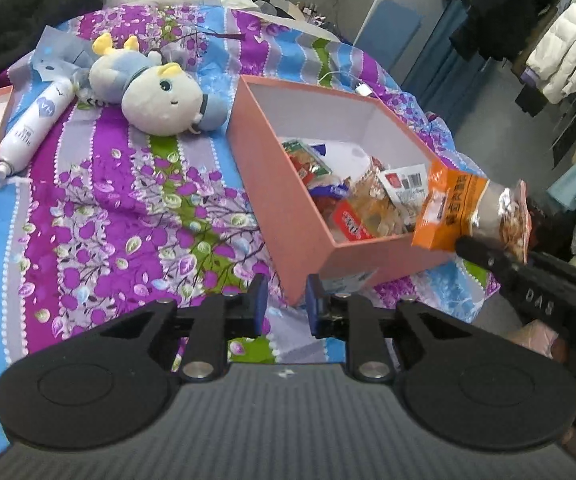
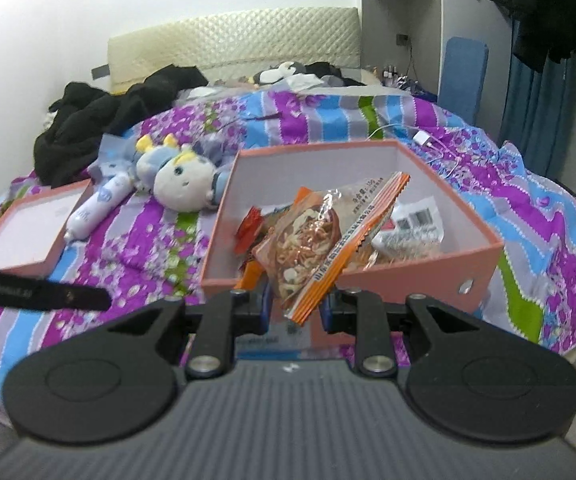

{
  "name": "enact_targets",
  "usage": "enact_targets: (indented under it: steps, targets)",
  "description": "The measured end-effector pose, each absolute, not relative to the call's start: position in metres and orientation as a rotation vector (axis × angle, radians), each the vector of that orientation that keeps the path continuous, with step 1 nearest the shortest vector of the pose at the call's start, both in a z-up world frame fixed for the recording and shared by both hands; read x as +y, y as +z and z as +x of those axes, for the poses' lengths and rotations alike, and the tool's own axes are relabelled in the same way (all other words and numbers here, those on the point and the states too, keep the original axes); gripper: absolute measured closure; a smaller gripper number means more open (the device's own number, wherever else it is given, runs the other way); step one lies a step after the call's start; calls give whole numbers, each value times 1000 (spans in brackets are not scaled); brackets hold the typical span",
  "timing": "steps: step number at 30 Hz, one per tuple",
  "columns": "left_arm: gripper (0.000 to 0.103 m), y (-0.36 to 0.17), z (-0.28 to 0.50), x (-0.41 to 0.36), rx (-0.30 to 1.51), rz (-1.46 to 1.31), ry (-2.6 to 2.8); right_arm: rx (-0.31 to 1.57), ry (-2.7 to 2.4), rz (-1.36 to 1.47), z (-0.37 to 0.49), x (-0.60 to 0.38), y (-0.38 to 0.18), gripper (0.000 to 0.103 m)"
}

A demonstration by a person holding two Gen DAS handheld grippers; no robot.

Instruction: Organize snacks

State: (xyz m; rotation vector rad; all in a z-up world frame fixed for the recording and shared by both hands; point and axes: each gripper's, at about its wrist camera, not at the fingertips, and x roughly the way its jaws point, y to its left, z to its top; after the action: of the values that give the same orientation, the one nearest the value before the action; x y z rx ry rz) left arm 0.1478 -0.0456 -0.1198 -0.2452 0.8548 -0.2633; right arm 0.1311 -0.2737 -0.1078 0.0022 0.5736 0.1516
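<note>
Right tongs [image 2: 295,304] clamped on an orange snack bag [image 2: 319,240], bag sticking up ahead of them over the near edge of the pink box [image 2: 427,268]. More snacks [image 2: 411,228] in the box beyond. Left tongs [image 1: 286,306] narrow, nothing between them, box corner just ahead, bedspread [image 1: 128,208] below. Plush toy [image 1: 160,96] far ahead-left.

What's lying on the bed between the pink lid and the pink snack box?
In the right wrist view, a white tube and a blue-and-white plush toy lie on the bedspread between the pink lid and the pink snack box.
</note>
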Motion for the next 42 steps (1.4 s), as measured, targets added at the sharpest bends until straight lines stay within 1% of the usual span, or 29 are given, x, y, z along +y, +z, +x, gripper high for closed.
enact_targets:
  steps: [4, 7, 14, 19, 21, 22, 23, 26, 36, 39, 41, 42]
  targets:
    - [79, -108, 162, -53, 837, -227, -252, 556, 157, 2, 156, -281, -97, 76]
    - [79, -98, 177, -60, 823, -202, -256, 575, 153, 1, 183, -285, -95, 76]
    - [79, -83, 209, -72, 814, -157, -257, 673, 136, -17, 248, -284, -115, 75]
    - [79, -74, 219, -71, 807, -155, -253, 709, 123, 12, 265, -284, -124, 75]
    - [79, -71, 219, -71, 803, -150, -254, 711, 117, 17, 264, -284, -124, 57]
    - [79, -70, 218, -70, 803, -151, -253, 707, 112, 21, 263, -285, -123, 42]
    - [76, -69, 217, -70, 801, -152, -253, 698, 109, 26, 260, -286, -122, 35]
    - [69, -62, 213, -70, 782, -151, -257, 673, 113, 36, 250, -290, -113, 35]
    - [56, -18, 181, -76, 675, -98, -272, 543, 106, 105, 193, -298, -59, 35]
    - [42, -8, 171, -78, 655, -95, -279, 516, 102, 116, 177, -298, -48, 35]
    - [26, -3, 164, -79, 637, -88, -285, 494, 101, 126, 164, -298, -42, 35]
    - [21, 0, 160, -80, 626, -81, -282, 489, 98, 127, 159, -298, -41, 35]
